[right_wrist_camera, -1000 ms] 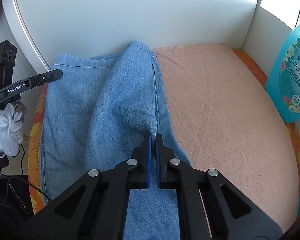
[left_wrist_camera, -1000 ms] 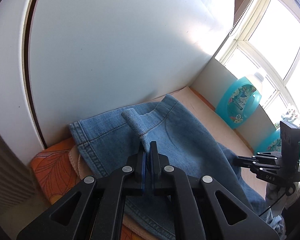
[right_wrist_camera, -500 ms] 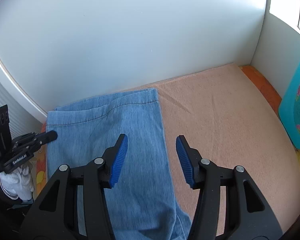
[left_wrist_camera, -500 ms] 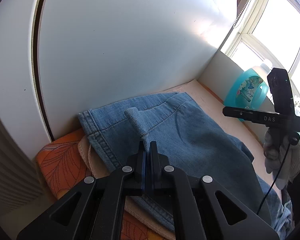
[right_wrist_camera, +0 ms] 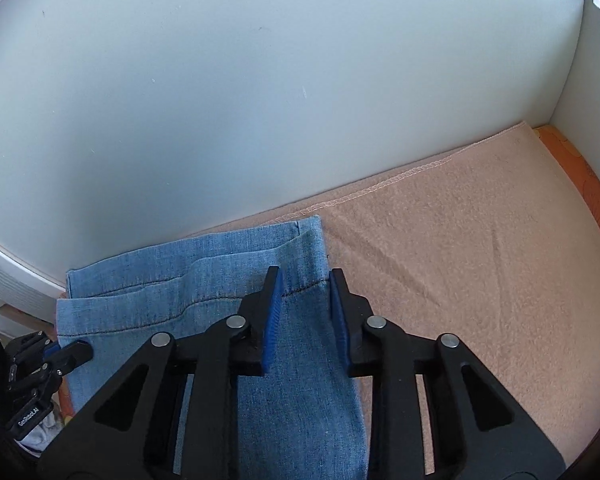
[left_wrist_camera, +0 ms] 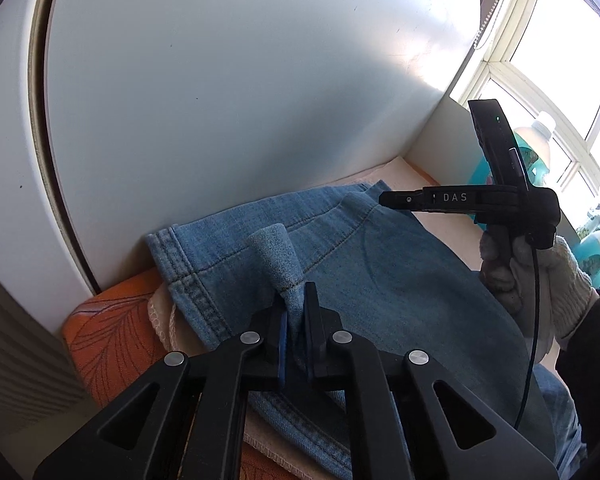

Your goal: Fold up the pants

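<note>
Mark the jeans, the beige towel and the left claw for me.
jeans (right_wrist_camera: 236, 276): right wrist view, flat upper layer.
beige towel (right_wrist_camera: 480, 248): right wrist view, bare middle.
left claw (left_wrist_camera: 295, 312): left wrist view, between the fingertips, pinching denim.

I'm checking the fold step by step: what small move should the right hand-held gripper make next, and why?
Probably finish closing the right hand-held gripper on the jeans' hem corner. Its jaws are closing astride that edge but not yet pinching, while the left hand-held gripper already pinches a raised tuck of denim.

Right tongs (right_wrist_camera: 305, 312) closing above pants (right_wrist_camera: 204, 280), apparently not gripping.
</note>
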